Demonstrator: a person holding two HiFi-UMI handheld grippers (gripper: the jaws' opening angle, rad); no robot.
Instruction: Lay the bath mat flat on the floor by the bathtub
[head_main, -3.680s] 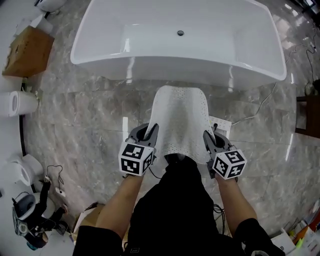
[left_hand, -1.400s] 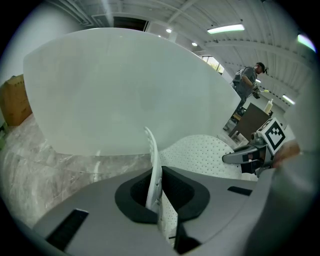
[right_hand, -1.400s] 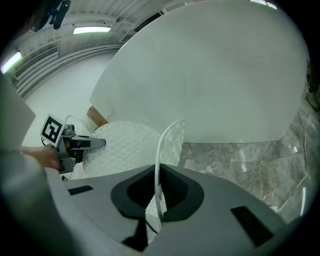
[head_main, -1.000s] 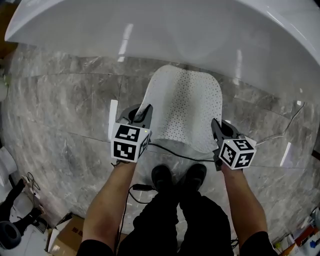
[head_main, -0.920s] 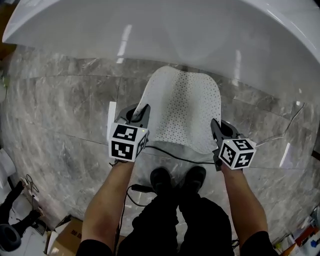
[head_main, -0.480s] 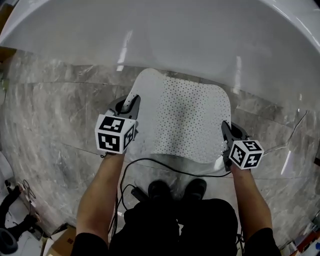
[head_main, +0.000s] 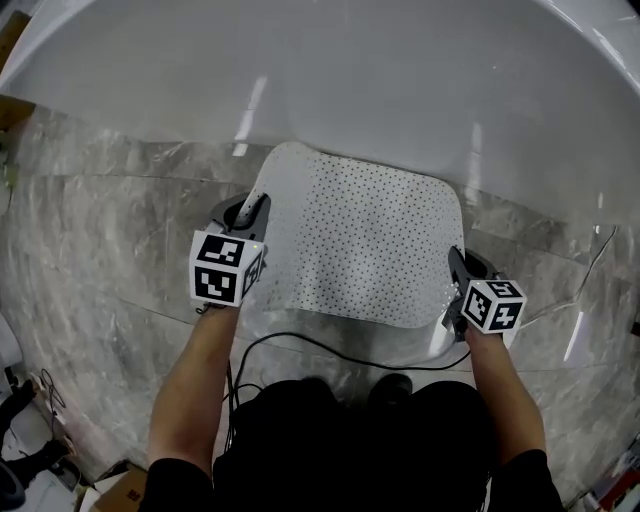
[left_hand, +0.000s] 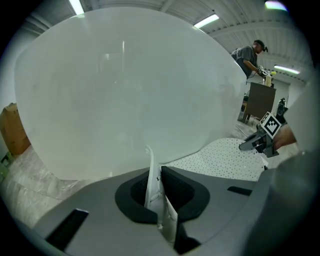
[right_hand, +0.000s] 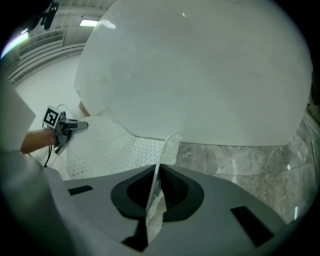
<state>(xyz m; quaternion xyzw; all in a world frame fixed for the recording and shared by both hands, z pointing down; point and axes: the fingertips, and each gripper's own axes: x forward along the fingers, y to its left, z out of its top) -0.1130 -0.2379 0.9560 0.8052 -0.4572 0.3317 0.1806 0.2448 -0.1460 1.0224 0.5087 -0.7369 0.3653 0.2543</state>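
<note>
Left tool (head_main: 250, 210) clamped shut on bath mat (head_main: 360, 240) left edge, right tool (head_main: 456, 262) clamped on right edge. Mat spread wide between them, low over marble floor (head_main: 110, 240), just beside bathtub (head_main: 350, 80).

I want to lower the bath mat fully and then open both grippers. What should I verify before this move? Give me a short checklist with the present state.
1. Grip of left gripper on bath mat edge: ok.
2. Grip of right gripper on the opposite edge: ok.
3. Mat spread without folds: ok.
4. Mat beside the bathtub: ok.
5. Mat resting on the floor: cannot tell.
6. The black cable clear of the mat: cannot tell.
</note>
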